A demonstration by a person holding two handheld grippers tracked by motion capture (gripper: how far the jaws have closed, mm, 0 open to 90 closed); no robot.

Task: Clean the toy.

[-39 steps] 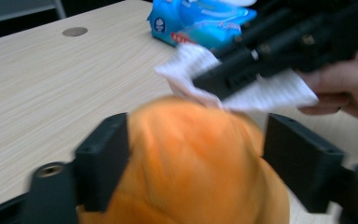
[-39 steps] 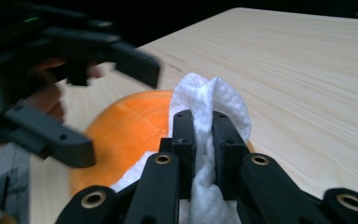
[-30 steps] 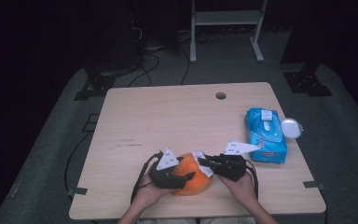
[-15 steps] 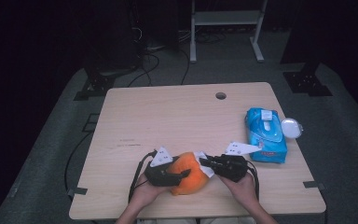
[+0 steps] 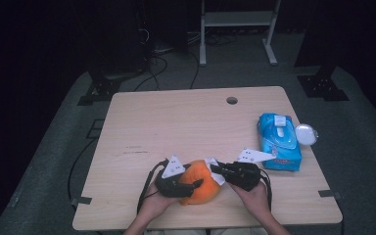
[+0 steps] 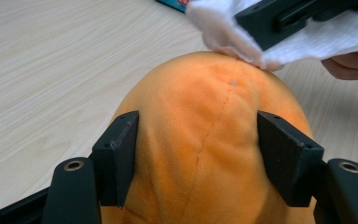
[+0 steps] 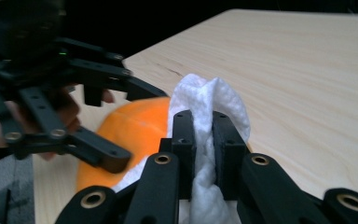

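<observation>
An orange plush ball [image 5: 200,183] rests on the table's near edge. My left gripper [image 5: 192,186] is clamped around it, and its black pads [image 6: 121,158] dent the fabric on both sides [image 6: 205,154]. These jaws have just eased open a little with the plush still between them. My right gripper [image 7: 204,126] is shut on a folded white wipe [image 7: 214,98]. From the right, the wipe [image 6: 223,28] touches the top of the plush [image 7: 135,126]. In the high view the right gripper [image 5: 214,169] meets the plush at its upper right.
A blue pack of wipes [image 5: 279,139] lies at the table's right edge, with a round white lid [image 5: 306,133] beside it. The wooden table [image 5: 176,122] has a cable hole [image 5: 232,100] near its far edge. Cables and a white rack [image 5: 237,19] are on the floor behind.
Almost nothing: the left gripper rocked slightly to the left and came back. Both hands stay at the plush, with the wipe against it.
</observation>
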